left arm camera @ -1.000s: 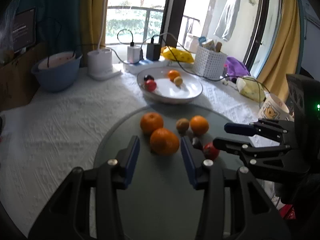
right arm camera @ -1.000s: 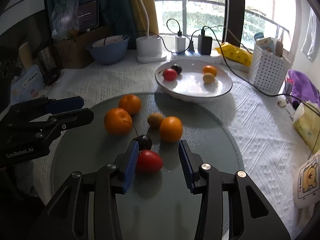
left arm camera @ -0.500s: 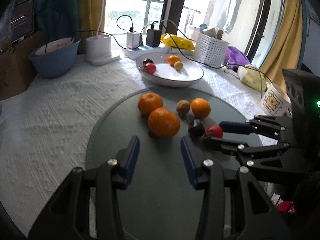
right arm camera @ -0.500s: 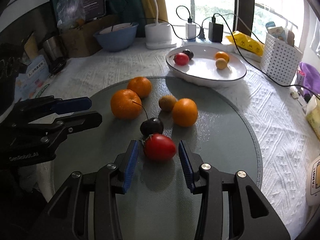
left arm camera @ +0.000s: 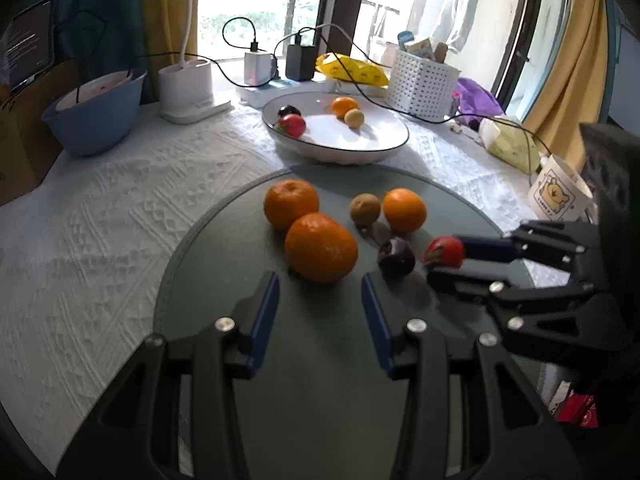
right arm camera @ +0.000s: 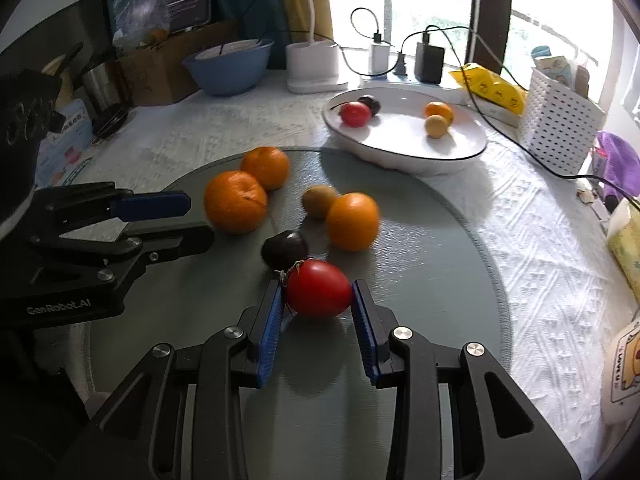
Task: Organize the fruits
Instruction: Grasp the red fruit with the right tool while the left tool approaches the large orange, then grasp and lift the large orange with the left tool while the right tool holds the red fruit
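Observation:
On the round grey mat lie three oranges, the nearest just ahead of my open, empty left gripper. A kiwi and a dark plum lie beside them. My right gripper is shut on a red tomato, its blue pads touching both sides; it also shows in the left wrist view. The white plate behind the mat holds a tomato, a plum, an orange and a small yellow fruit.
A blue bowl stands at the far left, a white lamp base and chargers with cables at the back. A white perforated basket, a tissue pack and a bear mug stand on the right.
My right gripper has moved forward around the red tomato and closed on it. My left gripper has drawn back from the nearest orange and stays open.

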Demonstrator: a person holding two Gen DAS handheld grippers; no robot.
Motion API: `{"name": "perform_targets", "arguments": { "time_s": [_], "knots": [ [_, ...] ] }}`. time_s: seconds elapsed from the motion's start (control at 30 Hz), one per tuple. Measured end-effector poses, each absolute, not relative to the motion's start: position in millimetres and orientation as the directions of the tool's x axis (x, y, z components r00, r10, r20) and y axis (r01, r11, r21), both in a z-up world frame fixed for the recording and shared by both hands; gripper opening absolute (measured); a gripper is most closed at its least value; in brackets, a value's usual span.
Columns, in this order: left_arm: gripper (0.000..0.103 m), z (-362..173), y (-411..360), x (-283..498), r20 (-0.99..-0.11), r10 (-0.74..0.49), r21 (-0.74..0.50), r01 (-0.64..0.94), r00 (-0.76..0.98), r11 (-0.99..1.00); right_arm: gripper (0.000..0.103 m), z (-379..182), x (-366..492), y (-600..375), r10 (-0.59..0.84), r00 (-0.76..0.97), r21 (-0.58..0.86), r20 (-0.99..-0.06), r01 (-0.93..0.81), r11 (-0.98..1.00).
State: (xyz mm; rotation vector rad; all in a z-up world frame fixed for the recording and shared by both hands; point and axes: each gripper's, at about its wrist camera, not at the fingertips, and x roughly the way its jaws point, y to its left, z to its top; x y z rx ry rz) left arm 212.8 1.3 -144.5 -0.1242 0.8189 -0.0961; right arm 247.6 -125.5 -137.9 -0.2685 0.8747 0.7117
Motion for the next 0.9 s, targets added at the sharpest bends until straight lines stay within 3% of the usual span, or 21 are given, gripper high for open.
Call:
{"name": "perform_targets", "arguments": {
  "time_s": [0.3, 0.37, 0.4, 0.73, 0.87, 0.9],
  "knots": [
    [0.047, -148, 4, 228, -0.724, -0.141, -0.156, 0.039, 0.675, 0.987, 0.037, -127, 261, -141, 0.444, 0.469, 0.058, -0.764, -0.635, 0.770],
    [0.066, -149, 4, 231, -0.727, -0.140, -0.152, 0.041, 0.672, 0.987, 0.037, -126, 263, -143, 0.442, 0.475, 0.058, -0.761, -0.629, 0.775],
    [0.068, -149, 4, 232, -0.726, -0.151, -0.163, 0.046, 0.671, 0.986, 0.037, -125, 264, -144, 0.441, 0.477, 0.058, -0.760, -0.626, 0.777],
    [0.067, -153, 5, 247, -0.738, -0.136, -0.136, 0.051, 0.661, 0.989, 0.037, -124, 272, -145, 0.433, 0.484, 0.057, -0.761, -0.614, 0.787],
    [0.046, -152, 2, 246, -0.729, -0.168, -0.146, 0.089, 0.663, 0.985, 0.037, -122, 273, -146, 0.432, 0.489, 0.056, -0.758, -0.610, 0.790],
    [0.046, -151, 0, 245, -0.729, -0.167, -0.141, 0.093, 0.664, 0.986, 0.037, -122, 273, -146, 0.432, 0.490, 0.057, -0.757, -0.610, 0.790]
  ]
}}
